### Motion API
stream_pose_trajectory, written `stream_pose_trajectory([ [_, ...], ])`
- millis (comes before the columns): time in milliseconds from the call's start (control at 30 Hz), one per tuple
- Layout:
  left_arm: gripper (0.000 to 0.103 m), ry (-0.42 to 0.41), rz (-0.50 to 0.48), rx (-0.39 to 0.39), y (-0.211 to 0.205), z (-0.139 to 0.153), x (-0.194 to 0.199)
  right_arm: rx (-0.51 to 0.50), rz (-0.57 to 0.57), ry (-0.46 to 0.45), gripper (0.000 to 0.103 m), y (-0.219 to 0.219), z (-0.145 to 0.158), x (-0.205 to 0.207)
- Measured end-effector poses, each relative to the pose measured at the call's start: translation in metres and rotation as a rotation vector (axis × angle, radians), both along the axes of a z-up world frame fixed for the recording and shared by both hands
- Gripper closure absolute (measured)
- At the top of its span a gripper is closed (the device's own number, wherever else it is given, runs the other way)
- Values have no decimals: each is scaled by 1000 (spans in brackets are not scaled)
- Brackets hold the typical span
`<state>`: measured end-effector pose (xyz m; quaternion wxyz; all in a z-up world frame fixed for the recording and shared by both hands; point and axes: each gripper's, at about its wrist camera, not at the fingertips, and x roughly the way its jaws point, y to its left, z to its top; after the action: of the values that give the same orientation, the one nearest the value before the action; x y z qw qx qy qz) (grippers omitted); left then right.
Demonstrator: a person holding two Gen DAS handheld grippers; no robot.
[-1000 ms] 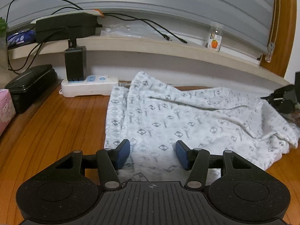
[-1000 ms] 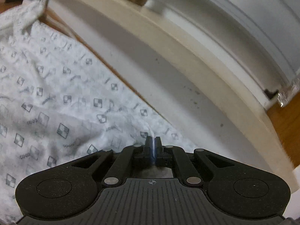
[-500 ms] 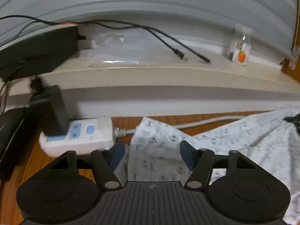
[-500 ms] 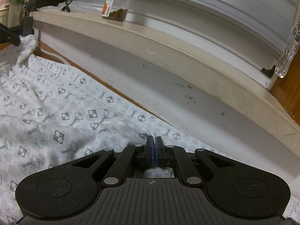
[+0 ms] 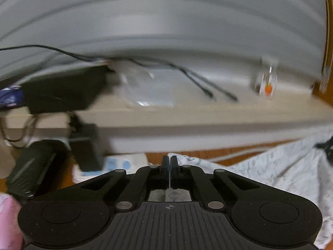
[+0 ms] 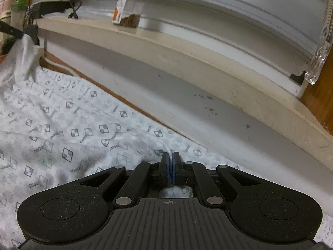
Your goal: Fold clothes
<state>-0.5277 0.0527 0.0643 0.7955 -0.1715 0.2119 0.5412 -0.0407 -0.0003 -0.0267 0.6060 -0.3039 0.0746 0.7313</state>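
Clutter lined the pale shelf behind the wooden table: a black box with cables trailing from it, a clear plastic bag, and a small jar with an orange label. Below the shelf, in the left wrist view, a black adapter sat plugged into a white power strip, with a dark case to its left and something pink at the frame's lower corner. That whole view was smeared by motion.

A second earlier the left gripper had stood with its blue pads wide apart over the middle of the patterned garment; now it had travelled to the garment's far corner near the power strip and its jaws had come together, clamped on a thin edge of the cloth. The right gripper had kept its place and its hold, rolling slightly.

Cloth showed as a white sliver between the left pads and under them, then stretched away rightward across the table. At the right gripper, the fabric rose in a pinched ridge into the closed blue pads, the rest spread out to the left, its far corner lifted by the other tool.
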Motion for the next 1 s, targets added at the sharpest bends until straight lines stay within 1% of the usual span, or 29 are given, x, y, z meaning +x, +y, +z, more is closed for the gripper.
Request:
stream_pose_trajectory([
  [33,103,-16,8,10,-5,3,-6,10,2,9,98,-2,1,1],
  [100,103,-12,32,15,-7,2,-12,-2,2,15,98,-1,1,3],
  [167,102,-32,48,-10,-3,-4,-16,-21,0,-10,98,2,-1,-1],
  [267,101,-48,60,-61,4,-15,-20,-15,1,-37,98,1,-2,-4],
  [300,93,-40,60,-75,7,-19,-17,-14,1,-39,98,1,-2,-5],
  [333,80,-33,60,-89,9,-23,-15,-14,0,-39,98,1,-2,-4],
  [367,74,-27,57,-103,11,-27,-13,-14,-3,-33,98,1,-2,-3],
  [400,65,-28,44,-117,14,-30,-10,-14,-3,-27,98,1,-1,-2],
  [433,64,-30,32,-130,17,-33,-7,-13,-4,-21,99,1,-1,-1],
  [533,64,-9,7,-152,24,-41,3,23,0,-13,100,-3,3,0],
  [600,64,19,2,-147,25,-44,7,73,10,-45,100,-8,10,-2],
  [633,67,34,0,-145,24,-46,9,95,17,-66,100,-10,14,-3],
  [667,74,49,-2,-142,24,-47,10,125,22,-93,100,-11,18,-5],
  [700,94,64,-4,-140,24,-49,11,169,26,-134,100,-13,23,-8],
  [733,94,72,-2,-134,23,-49,12,219,25,-178,100,-15,27,-12],
  [767,94,57,11,-120,20,-47,8,263,18,-219,100,-16,32,-15],
  [800,94,42,24,-105,17,-45,4,262,18,-235,101,-13,33,-17],
  [867,94,15,46,-80,10,-41,-3,200,28,-238,101,-4,28,-19],
  [933,94,3,46,-87,5,-39,-9,140,39,-267,101,1,12,-21],
  [967,92,1,45,-90,3,-37,-11,125,50,-262,101,1,6,-20],
  [1000,89,6,41,-94,3,-36,-12,104,53,-236,101,1,4,-18],
])
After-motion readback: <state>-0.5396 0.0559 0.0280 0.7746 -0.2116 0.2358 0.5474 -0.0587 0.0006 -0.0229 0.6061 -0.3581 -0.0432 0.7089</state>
